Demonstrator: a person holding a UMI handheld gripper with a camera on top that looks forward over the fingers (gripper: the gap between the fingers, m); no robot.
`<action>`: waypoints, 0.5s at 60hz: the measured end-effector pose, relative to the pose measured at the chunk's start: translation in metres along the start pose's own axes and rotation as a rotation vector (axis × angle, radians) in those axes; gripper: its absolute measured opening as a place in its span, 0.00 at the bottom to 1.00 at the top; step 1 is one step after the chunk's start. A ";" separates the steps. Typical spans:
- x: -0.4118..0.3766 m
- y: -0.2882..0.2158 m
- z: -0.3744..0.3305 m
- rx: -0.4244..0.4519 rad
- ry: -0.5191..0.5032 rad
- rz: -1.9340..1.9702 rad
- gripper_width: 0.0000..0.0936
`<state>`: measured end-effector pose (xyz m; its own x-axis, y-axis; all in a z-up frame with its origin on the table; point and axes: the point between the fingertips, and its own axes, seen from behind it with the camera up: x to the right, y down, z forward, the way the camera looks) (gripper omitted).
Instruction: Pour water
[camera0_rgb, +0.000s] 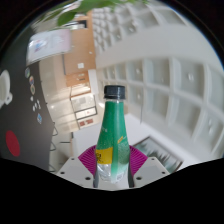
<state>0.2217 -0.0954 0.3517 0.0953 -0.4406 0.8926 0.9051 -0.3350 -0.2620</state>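
- A green plastic bottle (113, 140) with a dark cap (114, 92) stands upright between the two fingers of the tongs (114, 158), its lower body level with their magenta pads (93, 158).
- The pads sit tight against the bottle on both sides, so the tongs appear closed on it, narrowed to the bottle's width.
- The bottle's neck and cap rise well above the fingertips.
- Beyond the bottle stands a white shelf unit (165, 85) of square compartments.
- Farther back lies a room with pale wooden furniture (78, 90).
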 end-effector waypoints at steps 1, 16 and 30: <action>0.000 -0.011 0.003 0.034 0.012 -0.057 0.43; -0.092 -0.133 -0.004 0.452 0.057 -0.772 0.43; -0.169 -0.155 -0.039 0.622 0.023 -0.989 0.43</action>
<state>0.0490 -0.0015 0.2274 -0.7665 -0.2328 0.5985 0.6281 -0.0777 0.7742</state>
